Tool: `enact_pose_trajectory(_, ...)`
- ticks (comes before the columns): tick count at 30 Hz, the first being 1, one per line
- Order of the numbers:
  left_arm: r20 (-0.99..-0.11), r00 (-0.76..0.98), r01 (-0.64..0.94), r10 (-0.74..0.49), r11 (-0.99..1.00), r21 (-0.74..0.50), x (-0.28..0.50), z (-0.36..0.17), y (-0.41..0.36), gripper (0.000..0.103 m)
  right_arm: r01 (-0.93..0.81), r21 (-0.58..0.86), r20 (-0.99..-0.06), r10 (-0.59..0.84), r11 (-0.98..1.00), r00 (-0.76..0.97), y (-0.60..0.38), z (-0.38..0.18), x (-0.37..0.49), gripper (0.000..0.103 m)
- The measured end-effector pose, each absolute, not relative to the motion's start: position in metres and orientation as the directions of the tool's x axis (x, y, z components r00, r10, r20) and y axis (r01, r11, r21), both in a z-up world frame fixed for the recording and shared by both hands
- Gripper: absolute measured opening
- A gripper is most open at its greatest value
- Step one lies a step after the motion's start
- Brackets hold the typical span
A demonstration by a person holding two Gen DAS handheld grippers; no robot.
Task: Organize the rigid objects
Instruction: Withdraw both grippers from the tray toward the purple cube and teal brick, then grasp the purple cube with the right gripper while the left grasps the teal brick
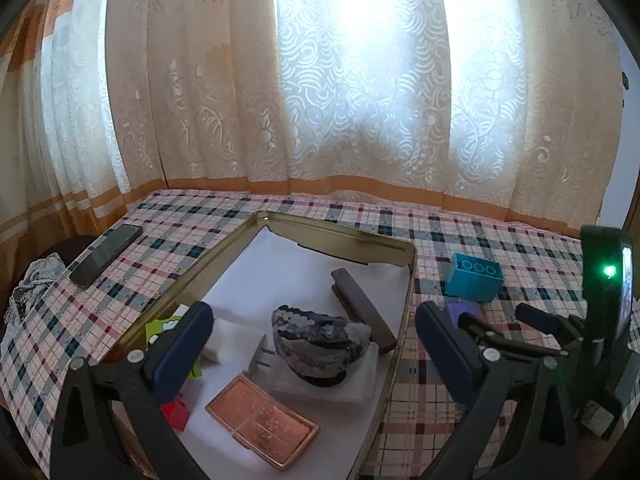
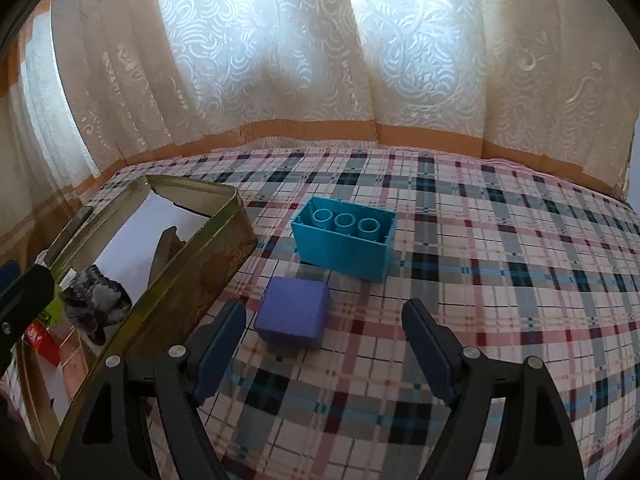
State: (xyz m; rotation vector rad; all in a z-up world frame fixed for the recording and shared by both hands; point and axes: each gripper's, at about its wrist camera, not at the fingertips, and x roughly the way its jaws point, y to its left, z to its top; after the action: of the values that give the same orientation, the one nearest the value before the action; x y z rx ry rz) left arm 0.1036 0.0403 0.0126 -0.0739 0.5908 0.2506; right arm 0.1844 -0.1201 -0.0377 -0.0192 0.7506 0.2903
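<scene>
A gold tin lined with white paper lies on the plaid table. Inside are a grey rock, a brown bar, a copper case, a white block, a red cube and a green piece. My left gripper is open above the tin. My right gripper is open over the cloth, just short of a purple cube. A blue brick lies upside down beyond it, right of the tin. The brick and the right gripper also show in the left wrist view.
A black phone lies at the table's left edge. Lace curtains hang behind the table. A dark chair with a lace cloth stands at the far left. Plaid cloth spreads to the right.
</scene>
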Motion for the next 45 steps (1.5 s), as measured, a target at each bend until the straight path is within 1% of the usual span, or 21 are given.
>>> enact_pose_trajectory(3, -0.582, 0.788, -0.249, 0.201, 0.968, -0.003, 0.11, 0.012, 0.041, 0.102, -0.285, 0.067, -0.695, 0.25, 0.956, 0.674, -0.111, -0.043, 0.191, 0.082)
enact_pose_trajectory(5, -0.616, 0.767, -0.228, 0.183, 0.974, 0.005, 0.117, 0.009, 0.038, 0.102, -0.289, 0.059, -0.711, 0.243, 0.956, 0.66, -0.107, -0.046, 0.196, 0.082)
enact_pose_trajectory(6, -0.627, 0.758, -0.222, 0.178, 0.975, 0.008, 0.119, 0.009, 0.036, 0.102, -0.289, 0.054, -0.717, 0.238, 0.956, 0.655, -0.105, -0.047, 0.198, 0.08)
enact_pose_trajectory(7, -0.628, 0.761, -0.212, 0.165, 0.977, 0.0, 0.119, 0.011, 0.034, 0.102, -0.287, 0.04, -0.726, 0.226, 0.957, 0.65, -0.103, -0.049, 0.2, 0.073)
enact_pose_trajectory(8, -0.627, 0.763, -0.203, 0.154, 0.979, -0.007, 0.12, 0.013, 0.032, 0.102, -0.288, 0.028, -0.74, 0.213, 0.957, 0.638, -0.101, -0.052, 0.202, 0.044)
enact_pose_trajectory(9, -0.63, 0.762, -0.2, 0.151, 0.98, -0.008, 0.122, 0.014, 0.03, 0.102, -0.286, 0.026, -0.747, 0.209, 0.958, 0.631, -0.102, -0.053, 0.203, 0.043)
enact_pose_trajectory(14, -0.636, 0.755, -0.197, 0.158, 0.98, 0.009, 0.135, 0.014, 0.019, 0.102, -0.297, 0.049, -0.739, 0.235, 0.954, 0.631, -0.116, -0.049, 0.193, 0.043)
enact_pose_trajectory(19, -0.623, 0.769, -0.164, 0.142, 0.986, 0.021, 0.141, 0.013, -0.004, 0.102, -0.266, 0.04, -0.712, 0.214, 0.963, 0.669, -0.144, -0.037, 0.181, 0.043)
enact_pose_trajectory(26, -0.611, 0.786, -0.074, 0.092, 0.996, 0.056, 0.16, 0.008, -0.053, 0.102, -0.14, -0.023, -0.688, 0.086, 0.99, 0.72, -0.195, -0.033, 0.182, 0.043)
enact_pose_trajectory(28, -0.619, 0.782, -0.048, 0.071, 0.997, 0.054, 0.17, 0.001, -0.065, 0.102, -0.088, -0.021, -0.686, 0.05, 0.996, 0.726, -0.214, -0.033, 0.186, 0.043)
enact_pose_trajectory(30, -0.631, 0.774, -0.031, 0.057, 0.998, 0.053, 0.178, -0.004, -0.074, 0.102, -0.049, 0.009, -0.69, 0.042, 0.999, 0.723, -0.232, -0.033, 0.19, 0.043)
enact_pose_trajectory(33, -0.639, 0.768, -0.009, 0.046, 0.998, 0.06, 0.191, -0.013, -0.086, 0.102, -0.012, 0.01, -0.692, 0.016, 1.0, 0.722, -0.247, -0.036, 0.193, 0.043)
enact_pose_trajectory(40, -0.68, 0.733, 0.04, 0.019, 0.997, 0.071, 0.221, -0.034, -0.098, 0.102, 0.001, 0.034, -0.691, 0.023, 0.999, 0.723, -0.255, -0.038, 0.196, 0.043)
enact_pose_trajectory(45, -0.685, 0.728, 0.056, 0.012, 0.995, 0.077, 0.229, -0.039, -0.1, 0.102, 0.018, 0.059, -0.696, 0.028, 0.998, 0.718, -0.26, -0.04, 0.203, 0.043)
